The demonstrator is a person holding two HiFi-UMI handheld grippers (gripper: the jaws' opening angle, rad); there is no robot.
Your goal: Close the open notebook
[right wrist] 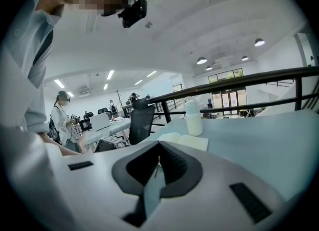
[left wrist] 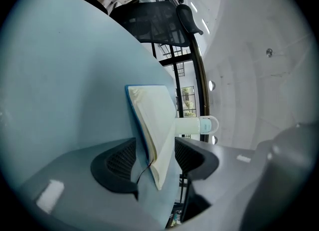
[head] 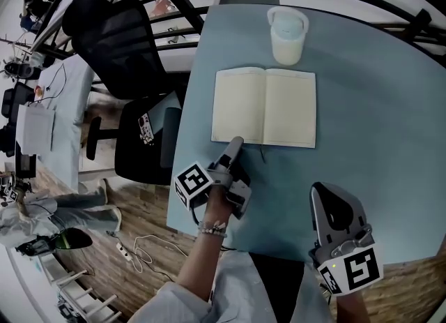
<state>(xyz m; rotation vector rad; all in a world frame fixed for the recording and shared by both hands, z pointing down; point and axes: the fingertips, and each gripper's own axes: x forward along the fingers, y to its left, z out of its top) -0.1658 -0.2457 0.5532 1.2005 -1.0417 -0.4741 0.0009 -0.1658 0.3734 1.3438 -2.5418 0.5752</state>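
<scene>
Head view shows the notebook lying open and flat mid-tabletop, a white jug at its 12 o'clock. The left gripper sits at the notebook's 7 o'clock corner, its jaws spread wide on either side of that corner's edge. The right gripper hovers at 5 o'clock, well apart from the notebook, its jaws clenched on nothing.

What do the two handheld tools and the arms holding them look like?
The left tool and right tool are grey with dark ribbed pads; each carries a white cube with black square markers. A beaded bracelet circles the left wrist, beside a pale sleeve.
</scene>
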